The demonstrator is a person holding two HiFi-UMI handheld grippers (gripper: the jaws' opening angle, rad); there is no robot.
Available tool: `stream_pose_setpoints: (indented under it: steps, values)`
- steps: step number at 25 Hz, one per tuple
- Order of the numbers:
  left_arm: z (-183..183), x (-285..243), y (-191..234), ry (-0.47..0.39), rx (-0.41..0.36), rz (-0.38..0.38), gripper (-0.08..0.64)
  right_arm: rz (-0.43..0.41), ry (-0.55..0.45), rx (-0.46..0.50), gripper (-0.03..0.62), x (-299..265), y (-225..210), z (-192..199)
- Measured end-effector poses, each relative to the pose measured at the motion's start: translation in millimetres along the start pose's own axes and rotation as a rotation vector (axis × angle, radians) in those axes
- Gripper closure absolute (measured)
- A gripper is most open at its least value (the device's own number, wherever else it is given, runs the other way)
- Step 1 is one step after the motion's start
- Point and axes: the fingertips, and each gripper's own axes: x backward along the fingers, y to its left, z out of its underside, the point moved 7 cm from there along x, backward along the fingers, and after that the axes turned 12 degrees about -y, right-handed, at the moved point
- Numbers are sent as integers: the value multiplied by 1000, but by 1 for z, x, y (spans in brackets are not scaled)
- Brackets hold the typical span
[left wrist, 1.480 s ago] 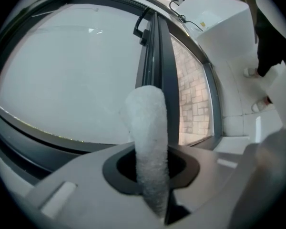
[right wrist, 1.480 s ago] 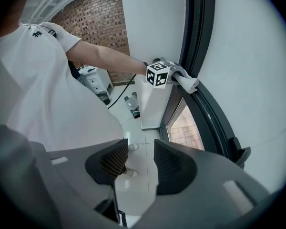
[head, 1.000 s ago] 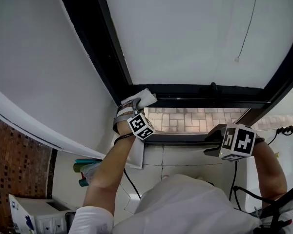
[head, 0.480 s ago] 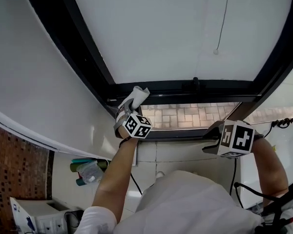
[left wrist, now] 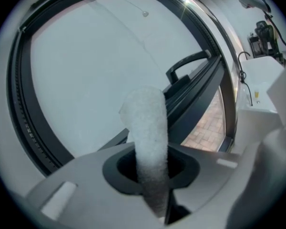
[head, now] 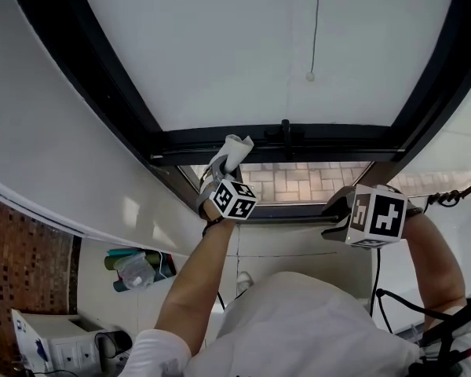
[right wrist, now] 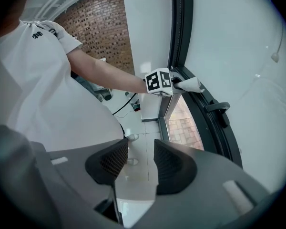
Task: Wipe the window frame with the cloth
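Writing: blue print on white box at lower left of head view, too small to read. Small dark mark on white sleeve in right gripper view, likewise unreadable.

Containers: just right of box, bunched together below the white wall, green and teal tubes and a clear bottle. Contents not discernible.

Left gripper: raised to lower left corner of window frame, marker cube facing the head camera. Jaws clamped on rolled white cloth. In left gripper view, cloth standing straight up out of left gripper, filling the space between the jaws. In right gripper view, cloth tip against the dark frame. In head view, tip on the lower rail, near and left of black handle.

Centre: pale pane above the rail, thin pull cord with bead hanging across it. Below the rail, open gap showing brick paving.

Right gripper: held low at right, level with the sill, well apart from cloth. In right gripper view, right gripper aimed toward the left gripper. Jaws a narrow gap apart, nothing between them, only pale tiles visible through the gap.
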Motion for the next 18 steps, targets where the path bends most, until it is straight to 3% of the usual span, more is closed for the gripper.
stream_pose_setpoints:
  steps: [9,18]
  values:
    - [-35,-13,-64,-43,124,-29,469,-24,6,-9,419,23,0,50]
    - [-83,-35,-133,-87,219,15,469,-15,14,-53,419,50,2,98]
